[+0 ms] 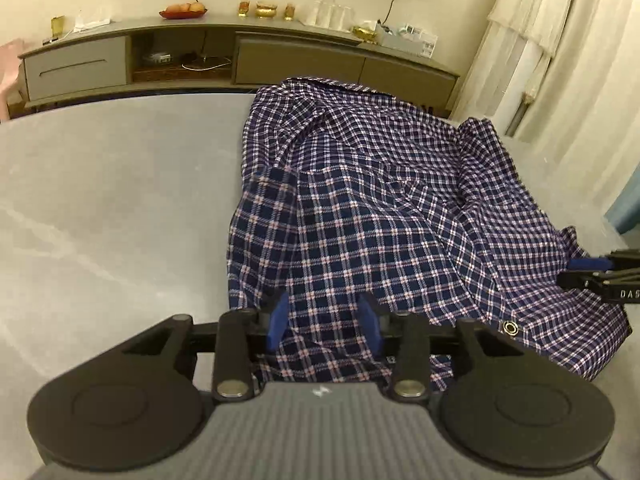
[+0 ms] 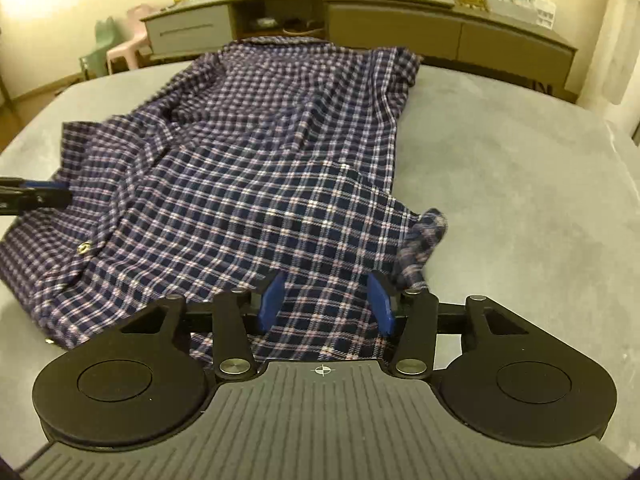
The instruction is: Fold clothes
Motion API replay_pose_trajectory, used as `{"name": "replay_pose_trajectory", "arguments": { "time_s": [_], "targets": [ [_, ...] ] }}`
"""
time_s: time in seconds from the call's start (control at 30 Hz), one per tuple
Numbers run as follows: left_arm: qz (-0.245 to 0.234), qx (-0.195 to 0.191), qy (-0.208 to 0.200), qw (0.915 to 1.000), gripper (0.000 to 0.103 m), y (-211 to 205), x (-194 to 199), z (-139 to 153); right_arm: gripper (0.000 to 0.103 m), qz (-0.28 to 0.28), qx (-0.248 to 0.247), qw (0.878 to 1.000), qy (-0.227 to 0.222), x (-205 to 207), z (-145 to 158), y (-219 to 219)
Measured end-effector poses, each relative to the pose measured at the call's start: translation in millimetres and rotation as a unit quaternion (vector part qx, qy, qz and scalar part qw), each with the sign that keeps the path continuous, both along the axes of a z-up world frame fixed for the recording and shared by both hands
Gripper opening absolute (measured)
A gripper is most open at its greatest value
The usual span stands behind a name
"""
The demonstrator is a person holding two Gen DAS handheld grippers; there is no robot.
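Reading what little text there is: the letters "DAS" show in white on the black body of the right tongs [image 1: 588,270] where they enter the left wrist view from the right edge; the rest of the word is cut off.

The shirt [image 1: 380,208] is a navy check with white and pinkish lines, lying rumpled on the grey counter [image 1: 112,208]. Its far end reaches toward the counter's back edge, and its near hem runs under both tongs. Several folds and ridges cross the cloth, a flap of darker check lies over the middle, and a small metal snap [image 1: 509,327] sits near the hem. In the right wrist view a small twisted corner [image 2: 424,236] of the cloth sticks out on the right side.

The left tongs [image 1: 324,322] stand apart, blue pads on either side of a band of hem cloth, not visibly pressing it. The right tongs [image 2: 326,304] also stand apart over the hem, cloth lying between the pads with gaps on both sides.

Beyond the counter, a long low cabinet [image 1: 240,60] stands against the wall. On its top are a red dish [image 1: 183,11] holding roundish orange things, gold-coloured cups [image 1: 267,9], clear plastic cups [image 1: 330,10] stacked upside down, and a box of small items [image 1: 408,38] too small to make out. Its open shelf holds a bowl and a white cable.
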State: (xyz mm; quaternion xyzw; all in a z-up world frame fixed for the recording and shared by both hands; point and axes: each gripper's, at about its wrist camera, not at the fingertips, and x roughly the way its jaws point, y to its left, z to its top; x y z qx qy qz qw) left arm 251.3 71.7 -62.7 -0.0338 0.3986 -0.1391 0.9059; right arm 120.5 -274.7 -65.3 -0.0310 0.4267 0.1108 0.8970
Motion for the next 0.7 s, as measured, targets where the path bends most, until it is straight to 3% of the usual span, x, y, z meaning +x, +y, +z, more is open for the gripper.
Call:
{"name": "replay_pose_trajectory", "arguments": {
  "time_s": [0.1,0.23,0.33,0.47,0.57,0.7],
  "targets": [
    [-0.014,-0.005,-0.026,0.9995,0.038,-10,-10,19,0.051,-0.002,0.005,1.0,-0.012,-4,9,3],
    [-0.074,0.001,-0.04,0.9964,0.038,-42,-33,29,0.053,0.015,0.004,0.999,-0.035,-10,20,9],
    [-0.109,0.041,-0.015,0.9931,0.038,-67,-44,14,0.053,0.031,-0.002,0.999,-0.032,-18,19,15],
    [-0.11,0.086,0.011,0.9901,0.038,-82,-64,-5,0.054,0.077,-0.041,0.996,-0.012,-32,2,25],
    [-0.124,0.074,0.039,0.9888,0.037,-83,-83,0,0.054,0.087,-0.036,0.996,0.008,-48,5,19],
    [-0.191,0.077,0.064,0.9765,0.038,-89,-121,7,0.056,0.129,-0.033,0.99,0.043,-87,10,7]
  ]
}}
